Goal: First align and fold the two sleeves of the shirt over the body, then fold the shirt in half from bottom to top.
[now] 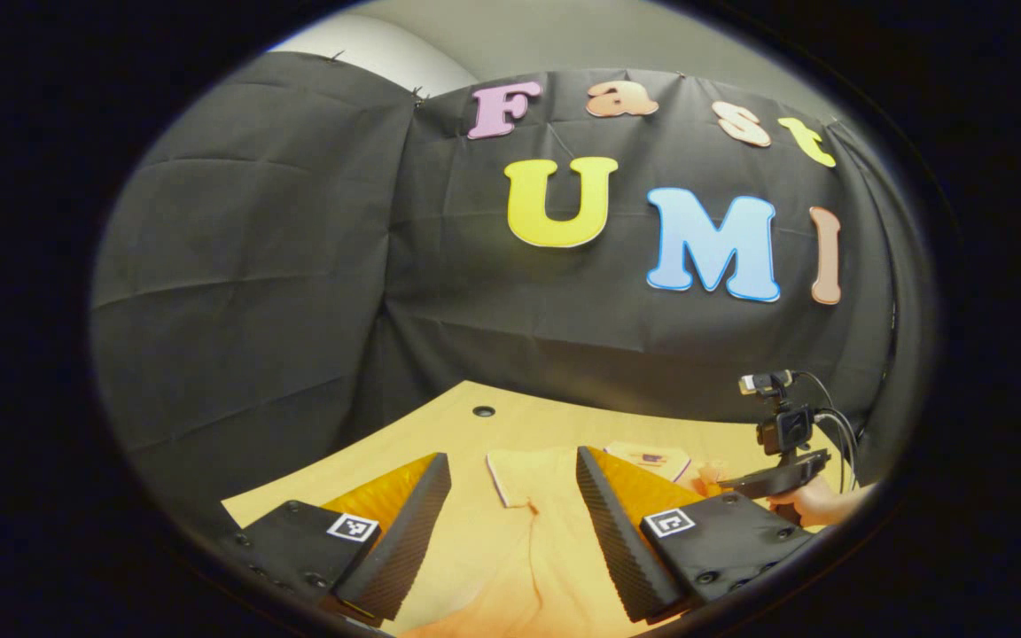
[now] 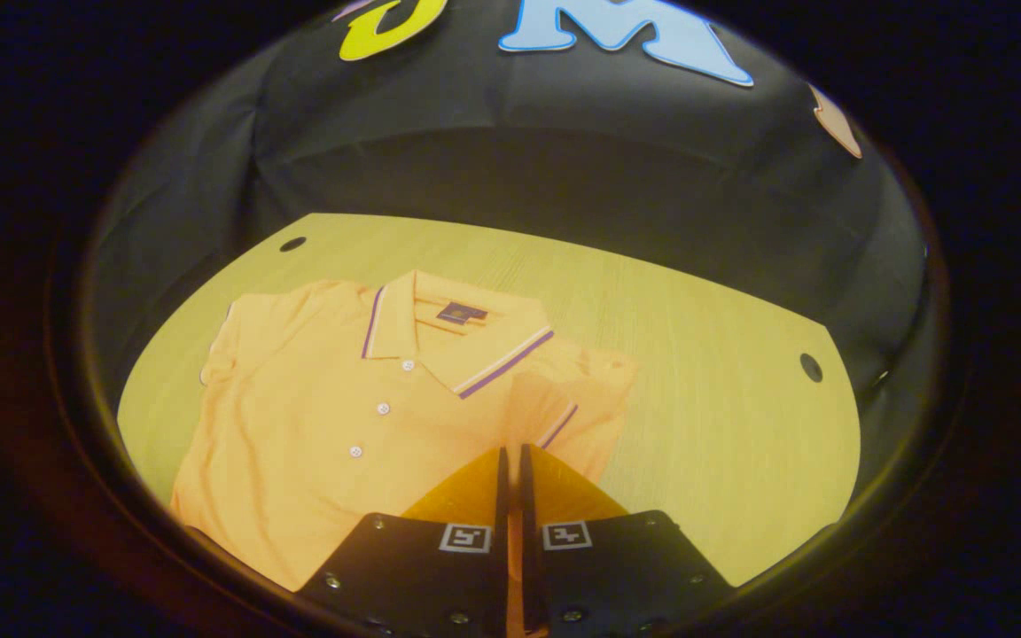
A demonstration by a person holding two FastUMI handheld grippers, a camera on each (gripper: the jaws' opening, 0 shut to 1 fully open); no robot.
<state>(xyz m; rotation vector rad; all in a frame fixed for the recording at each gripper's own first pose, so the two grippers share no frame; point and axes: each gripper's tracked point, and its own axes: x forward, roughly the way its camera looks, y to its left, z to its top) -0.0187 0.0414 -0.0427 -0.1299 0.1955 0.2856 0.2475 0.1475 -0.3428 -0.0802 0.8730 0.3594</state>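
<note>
An orange polo shirt [image 2: 324, 425] lies face up on the wooden table [image 2: 697, 354], collar [image 2: 453, 332] toward the far wall. Its sleeve [image 2: 577, 403] on the right in the right gripper view is turned in over the body, striped cuff showing. My right gripper [image 2: 512, 454] is shut at that cuff, with orange fabric in the slit between its fingers. The left gripper view shows the same gripper [image 1: 745, 486] held by a hand [image 1: 821, 505], bunched orange cloth at its tip. My left gripper [image 1: 510, 474] stands open low over the shirt's other sleeve [image 1: 519, 483], nothing between its fingers.
The table has round cable holes at the far left [image 2: 292, 244] and on the right [image 2: 810, 367]. Bare wood stretches right of the shirt [image 2: 723, 443]. The black cloth wall [image 1: 253, 266] closes the table's far side.
</note>
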